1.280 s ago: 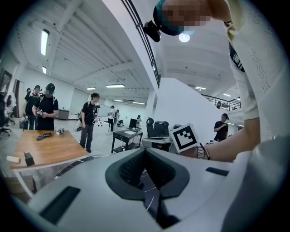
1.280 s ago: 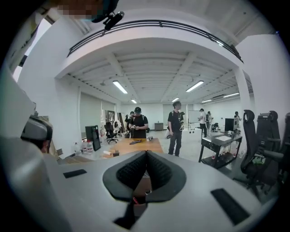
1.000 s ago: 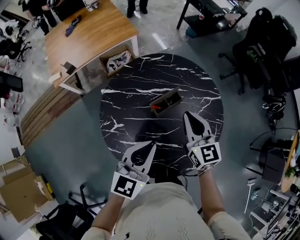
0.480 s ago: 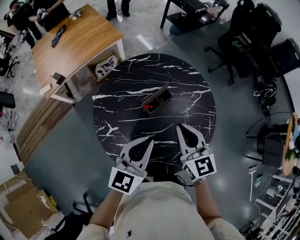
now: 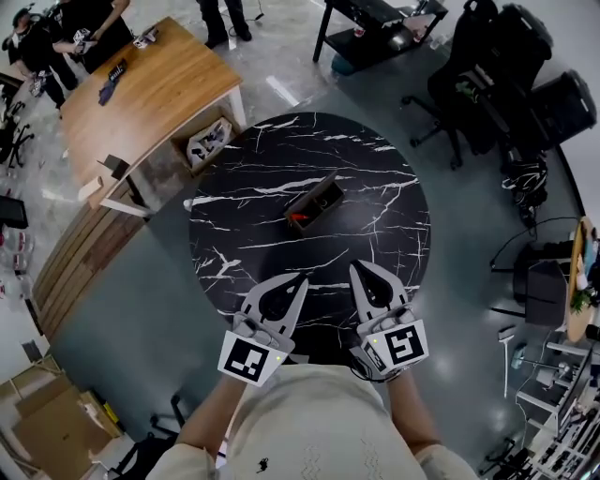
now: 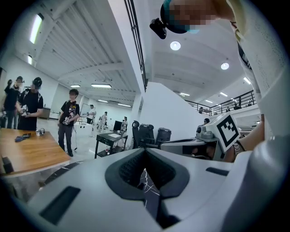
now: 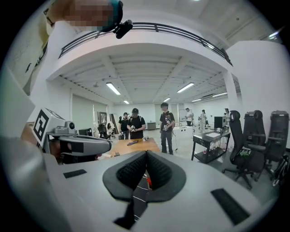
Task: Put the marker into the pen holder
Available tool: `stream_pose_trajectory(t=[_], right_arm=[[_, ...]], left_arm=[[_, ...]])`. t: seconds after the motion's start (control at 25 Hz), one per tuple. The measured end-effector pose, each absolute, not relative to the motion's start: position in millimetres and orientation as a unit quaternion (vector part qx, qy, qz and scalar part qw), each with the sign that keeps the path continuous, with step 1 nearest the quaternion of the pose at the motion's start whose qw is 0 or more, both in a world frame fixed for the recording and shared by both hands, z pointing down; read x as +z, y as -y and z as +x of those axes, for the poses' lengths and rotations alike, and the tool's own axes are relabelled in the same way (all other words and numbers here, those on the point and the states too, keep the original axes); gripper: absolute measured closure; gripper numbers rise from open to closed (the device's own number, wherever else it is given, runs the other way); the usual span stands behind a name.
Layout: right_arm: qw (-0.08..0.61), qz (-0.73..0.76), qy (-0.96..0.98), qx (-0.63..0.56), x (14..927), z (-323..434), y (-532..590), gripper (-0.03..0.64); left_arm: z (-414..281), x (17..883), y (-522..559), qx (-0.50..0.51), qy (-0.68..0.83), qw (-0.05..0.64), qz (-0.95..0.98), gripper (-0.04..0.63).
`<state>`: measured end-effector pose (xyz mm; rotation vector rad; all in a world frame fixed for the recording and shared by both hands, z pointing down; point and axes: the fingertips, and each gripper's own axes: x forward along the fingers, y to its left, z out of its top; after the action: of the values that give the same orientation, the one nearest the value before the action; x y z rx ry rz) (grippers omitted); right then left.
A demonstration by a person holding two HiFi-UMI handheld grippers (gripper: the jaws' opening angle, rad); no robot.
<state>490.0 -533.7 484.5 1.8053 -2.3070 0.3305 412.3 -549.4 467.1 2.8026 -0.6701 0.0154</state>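
The pen holder (image 5: 316, 200), a dark open box, stands near the middle of the round black marble table (image 5: 244, 178). A red marker (image 5: 297, 217) lies inside its near end. My left gripper (image 5: 304, 277) hovers over the table's near edge, shut and empty. My right gripper (image 5: 357, 266) is beside it, also shut with nothing held. Both point toward the holder and are well short of it. In the left gripper view the jaws (image 6: 145, 150) meet at the tips. In the right gripper view the jaws (image 7: 146, 153) meet too, with a red speck (image 7: 148, 181) in the gap below.
A wooden desk (image 5: 141, 84) stands beyond the table at the upper left, with people around it. Black office chairs (image 5: 506, 66) and a black rack (image 5: 375, 23) sit at the upper right. Cardboard boxes (image 5: 37, 431) lie on the floor at the lower left.
My right gripper has drawn back from the pen holder toward the table's near edge. The left gripper has hardly moved. The head view has shifted slightly.
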Motion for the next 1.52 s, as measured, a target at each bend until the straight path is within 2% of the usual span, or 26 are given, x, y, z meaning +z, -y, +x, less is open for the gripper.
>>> stream_pose_trajectory(t=[0.8,1.52], right_arm=[[0.126,0.608,0.776,0.113,494,473,544,0.600],[0.117,0.595,0.777,0.168,539,453,595,0.600]], left_arm=[[401,466,563,-0.002,0.220,0.132,0.967,0.583],[383,494,610,0.030,0.237,0.147,0.960,0.583]])
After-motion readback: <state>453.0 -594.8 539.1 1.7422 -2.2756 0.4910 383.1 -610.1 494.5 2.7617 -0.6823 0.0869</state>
